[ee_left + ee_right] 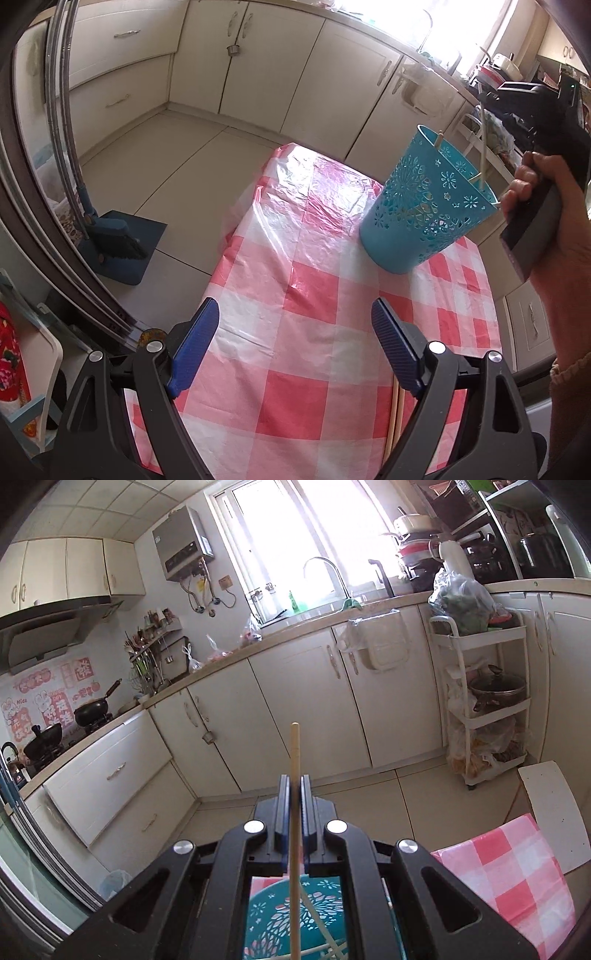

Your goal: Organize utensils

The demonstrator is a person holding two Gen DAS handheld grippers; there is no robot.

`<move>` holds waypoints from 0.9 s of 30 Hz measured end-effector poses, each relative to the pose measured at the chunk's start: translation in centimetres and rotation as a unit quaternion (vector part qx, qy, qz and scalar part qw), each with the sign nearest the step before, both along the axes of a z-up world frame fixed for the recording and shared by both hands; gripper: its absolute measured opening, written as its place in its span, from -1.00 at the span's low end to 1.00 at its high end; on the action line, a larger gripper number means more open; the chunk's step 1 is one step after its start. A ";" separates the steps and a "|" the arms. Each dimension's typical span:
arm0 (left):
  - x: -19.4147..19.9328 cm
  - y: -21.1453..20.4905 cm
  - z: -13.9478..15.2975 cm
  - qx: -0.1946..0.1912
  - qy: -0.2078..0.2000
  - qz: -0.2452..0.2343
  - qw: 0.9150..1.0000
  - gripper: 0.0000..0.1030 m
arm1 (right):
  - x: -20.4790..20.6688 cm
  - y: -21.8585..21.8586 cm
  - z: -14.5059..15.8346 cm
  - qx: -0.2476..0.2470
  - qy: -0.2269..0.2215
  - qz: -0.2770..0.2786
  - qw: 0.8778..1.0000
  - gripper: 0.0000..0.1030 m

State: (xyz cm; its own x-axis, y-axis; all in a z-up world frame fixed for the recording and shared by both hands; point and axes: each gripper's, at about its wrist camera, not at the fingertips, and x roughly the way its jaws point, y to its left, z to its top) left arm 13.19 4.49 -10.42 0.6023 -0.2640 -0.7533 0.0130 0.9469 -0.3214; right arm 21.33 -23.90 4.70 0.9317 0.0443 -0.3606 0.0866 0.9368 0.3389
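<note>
Utensil holder (428, 206) on table (295, 332), chopstick (294, 812) above it, cabinets (280, 66) behind

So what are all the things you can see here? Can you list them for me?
Utensil holder: one, turquoise with cut-out flowers, standing on the table's right side.
Chopstick: one, light wood, upright, pinched in the right gripper above the holder.
Utensils in the holder: a few pale sticks, number unclear.
Chopsticks on the table: wooden, near edge, partly hidden by the left gripper.
Tablecloth: one, pink and white checks under clear plastic.
Broom and dustpan: one set, blue, on the floor.
Trolley: one, white, by the cabinets.
Left gripper: open, empty.
Right gripper: shut.
Right hand: holding its gripper.
</note>
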 end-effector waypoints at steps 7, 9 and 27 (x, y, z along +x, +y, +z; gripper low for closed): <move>0.1 -0.7 -0.3 0.013 0.002 -0.005 1.000 0.57 | -1.5 1.0 -1.7 -0.036 0.025 0.034 0.998 -0.71; 0.0 -0.7 -0.3 0.024 0.000 -0.001 1.000 0.57 | -2.9 1.1 -1.3 -0.044 0.021 0.043 0.998 -0.63; -1.6 -2.1 0.6 0.104 -0.046 0.005 0.993 0.60 | -20.1 2.3 -11.7 -0.067 0.180 0.106 0.976 -0.28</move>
State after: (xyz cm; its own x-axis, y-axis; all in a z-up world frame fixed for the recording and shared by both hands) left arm 11.55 2.39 -9.77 0.6731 -0.1012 -0.7326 0.0228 0.9930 -0.1163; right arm 1.27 -21.62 -7.00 0.7187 0.1522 -0.6784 -0.0230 0.9804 0.1956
